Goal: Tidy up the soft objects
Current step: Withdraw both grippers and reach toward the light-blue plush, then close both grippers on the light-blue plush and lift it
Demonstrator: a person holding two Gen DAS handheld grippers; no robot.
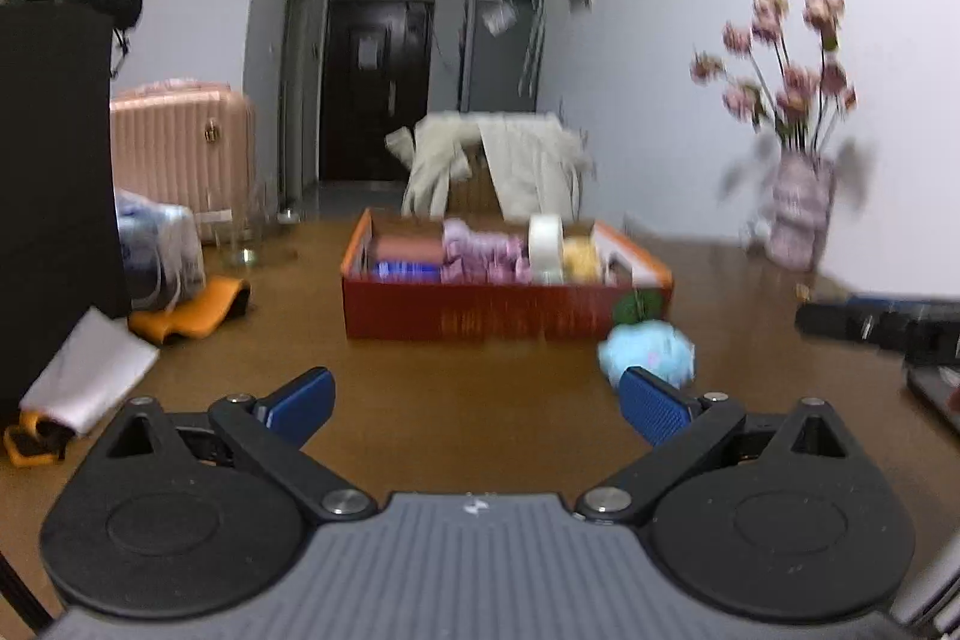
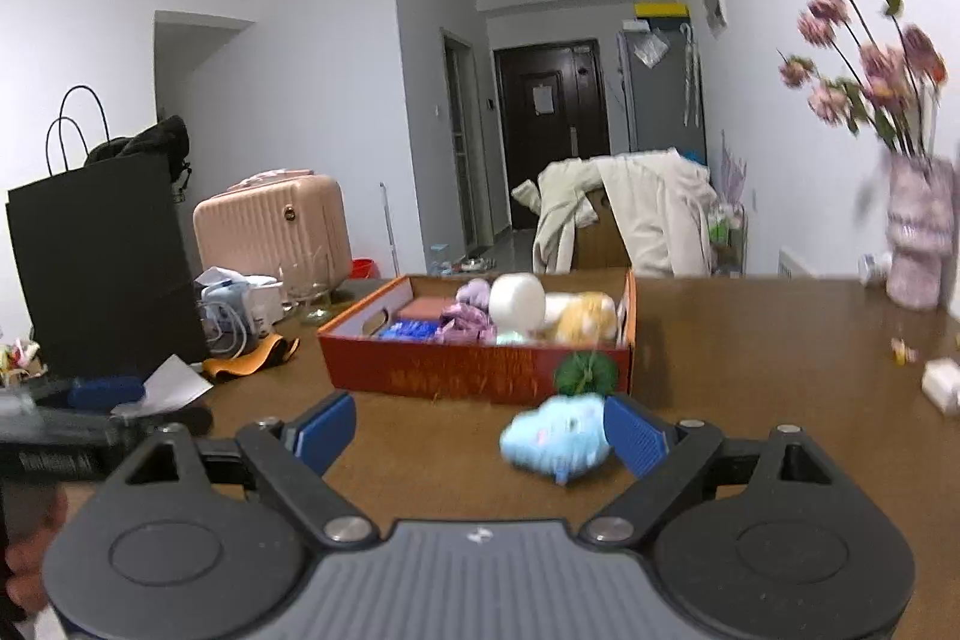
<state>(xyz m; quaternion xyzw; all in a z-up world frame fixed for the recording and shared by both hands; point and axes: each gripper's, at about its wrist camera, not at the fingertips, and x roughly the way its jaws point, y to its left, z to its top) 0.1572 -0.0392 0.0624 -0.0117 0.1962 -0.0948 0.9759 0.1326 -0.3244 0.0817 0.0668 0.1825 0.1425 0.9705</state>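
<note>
— Two grippers, left gripper (image 1: 474,403) and right gripper (image 2: 480,430): both spread wide, gripping nothing?
— Yes. Blue plush toy (image 2: 555,439) on table (image 2: 750,370), just before red box (image 2: 474,370), beside green ball (image 2: 585,371).

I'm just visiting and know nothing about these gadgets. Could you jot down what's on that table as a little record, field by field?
Surface: brown wooden table
Container: red box, open on top, already holding soft items
In the box: purple cloth, white roll, yellow plush
Outside the box: light blue plush toy on the table, green ball against the box front
Left gripper: open, fingers empty
Right gripper: open, blue toy beside its right finger, not gripped
Nearby: black paper bag, flower vase
</note>
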